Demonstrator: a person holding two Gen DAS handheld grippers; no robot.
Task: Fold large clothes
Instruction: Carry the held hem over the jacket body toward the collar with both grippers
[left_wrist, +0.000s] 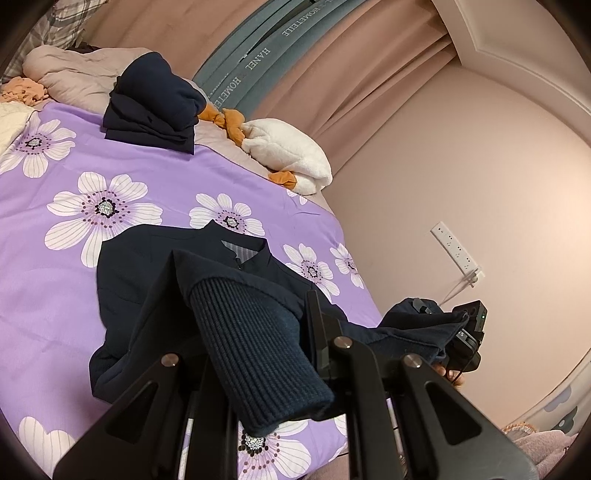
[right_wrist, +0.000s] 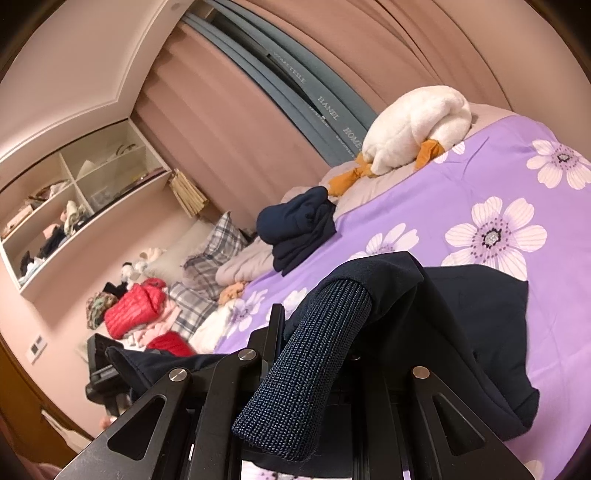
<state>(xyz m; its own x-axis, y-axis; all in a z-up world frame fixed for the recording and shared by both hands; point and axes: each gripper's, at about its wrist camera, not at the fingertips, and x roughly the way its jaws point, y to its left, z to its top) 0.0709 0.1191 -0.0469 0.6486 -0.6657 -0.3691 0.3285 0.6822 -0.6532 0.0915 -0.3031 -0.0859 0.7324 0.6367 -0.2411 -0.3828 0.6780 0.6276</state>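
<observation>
On the bed (left_wrist: 55, 221), the jacket (left_wrist: 140, 280) lay collar-up and only partly folded, judging by its sleeves. Both were lifted: left tongs (left_wrist: 280, 350) clamped one ribbed cuff (left_wrist: 258, 354), right tongs (right_wrist: 295, 369) the other. A folded pile (left_wrist: 155, 107) sat behind. The wall shelf (right_wrist: 70, 177) held loose clothes.

Soft, even, warm indoor light; faint shadows. Strong fisheye bending and dark vignette at edges. Slight blur on shelf (right_wrist: 74, 206); navy fabric underexposed.
</observation>
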